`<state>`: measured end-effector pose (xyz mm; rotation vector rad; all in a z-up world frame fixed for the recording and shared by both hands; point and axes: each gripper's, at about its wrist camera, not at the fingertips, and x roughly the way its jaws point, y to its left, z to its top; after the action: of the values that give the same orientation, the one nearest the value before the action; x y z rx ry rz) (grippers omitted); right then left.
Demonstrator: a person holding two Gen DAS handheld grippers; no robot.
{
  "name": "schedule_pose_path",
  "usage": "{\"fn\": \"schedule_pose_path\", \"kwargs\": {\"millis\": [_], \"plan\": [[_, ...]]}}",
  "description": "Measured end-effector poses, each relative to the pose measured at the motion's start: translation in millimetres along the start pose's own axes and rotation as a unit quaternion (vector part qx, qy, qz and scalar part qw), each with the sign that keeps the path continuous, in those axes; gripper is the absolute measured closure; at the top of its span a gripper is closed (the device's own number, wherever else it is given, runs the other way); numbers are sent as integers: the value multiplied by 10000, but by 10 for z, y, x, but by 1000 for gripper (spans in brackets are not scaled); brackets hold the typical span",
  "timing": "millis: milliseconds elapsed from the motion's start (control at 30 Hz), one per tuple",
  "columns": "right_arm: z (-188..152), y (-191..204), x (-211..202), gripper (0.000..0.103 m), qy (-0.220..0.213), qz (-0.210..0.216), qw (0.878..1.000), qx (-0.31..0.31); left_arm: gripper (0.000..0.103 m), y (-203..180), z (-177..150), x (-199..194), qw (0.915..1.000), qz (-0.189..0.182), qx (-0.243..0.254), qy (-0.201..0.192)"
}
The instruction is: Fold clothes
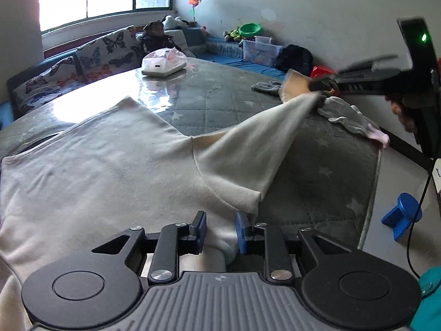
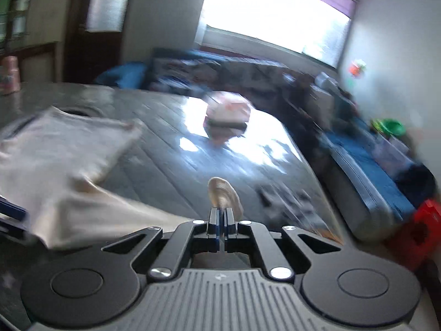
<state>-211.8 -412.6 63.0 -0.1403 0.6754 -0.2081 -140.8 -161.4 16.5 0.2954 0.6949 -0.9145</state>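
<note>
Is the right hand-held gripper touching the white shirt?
Touching. The right wrist view shows the right hand-held gripper shut on the white shirt, cloth poking out above the pads.

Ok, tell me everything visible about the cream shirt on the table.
The cream shirt is a soft, knit-looking top with a rounded neckline, spread mostly flat on the grey quilted table cover. One sleeve is lifted and stretched taut off the surface, its cuff pinched in the shut right hand-held gripper. The left hand-held gripper sits at the shirt's near edge, a fold of fabric between its blue pads; whether they press on it is unclear. No stains show.
</note>
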Motion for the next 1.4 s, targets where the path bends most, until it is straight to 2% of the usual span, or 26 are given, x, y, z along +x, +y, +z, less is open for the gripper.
{"fn": "schedule_pose_path", "kwargs": {"millis": [100, 200, 333, 433, 567, 700, 800, 900, 967, 1133, 1167, 1200, 1233, 1300, 1333, 1400], "plan": [[-246, -74, 44, 99, 496, -194, 9985, 99, 76, -17, -17, -36, 9999, -128, 34, 15], [-309, -121, 28, 98, 485, -326, 9982, 112, 76, -52, -9, -59, 9997, -234, 93, 44], [-144, -82, 53, 96, 187, 34, 9997, 180, 76, -62, 39, -107, 9997, -236, -23, -98], [-56, 3, 259, 92, 253, 489, 9983, 209, 76, -44, 60, -93, 9995, -200, -212, -111], [-68, 57, 561, 89, 456, 604, 9968, 243, 75, 26, 14, -143, 9991, -116, -407, -74], [-16, 12, 631, 84, 461, 409, 9977, 294, 72, 234, -83, -409, 9960, 295, -809, -238], [28, 4, 645, 83, 495, 377, 9978, 237, 71, 493, -208, -676, 9872, 872, -1291, -352], [52, 81, 579, 77, 386, 363, 9986, 51, 71, 814, -385, -935, 9684, 1627, -1847, -412], [88, 155, 533, 73, 302, 459, 9985, -51, 71, 1047, -531, -1091, 9487, 2201, -2235, -400], [177, 362, 443, 68, 183, 819, 9962, -252, 71, 1605, -896, -1422, 8743, 3807, -3002, -215], [189, 403, 426, 68, 162, 873, 9956, -291, 69, 1697, -961, -1475, 8585, 4072, -3111, -179], [197, 442, 418, 67, 155, 921, 9951, -328, 63, 1789, -1027, -1528, 8418, 4333, -3216, -143], [204, 482, 412, 66, 150, 968, 9945, -364, 59, 1863, -1086, -1567, 8298, 4485, -3319, -109], [206, 561, 406, 66, 165, 1050, 9934, -436, 57, 2000, -1200, -1637, 8076, 4731, -3520, -41], [199, 600, 408, 66, 188, 1085, 9928, -471, 56, 2048, -1238, -1661, 8014, 4786, -3587, -39], [186, 666, 412, 65, 226, 1138, 9918, -532, 56, 2108, -1288, -1699, 8014, 4745, -3640, -110]]}}
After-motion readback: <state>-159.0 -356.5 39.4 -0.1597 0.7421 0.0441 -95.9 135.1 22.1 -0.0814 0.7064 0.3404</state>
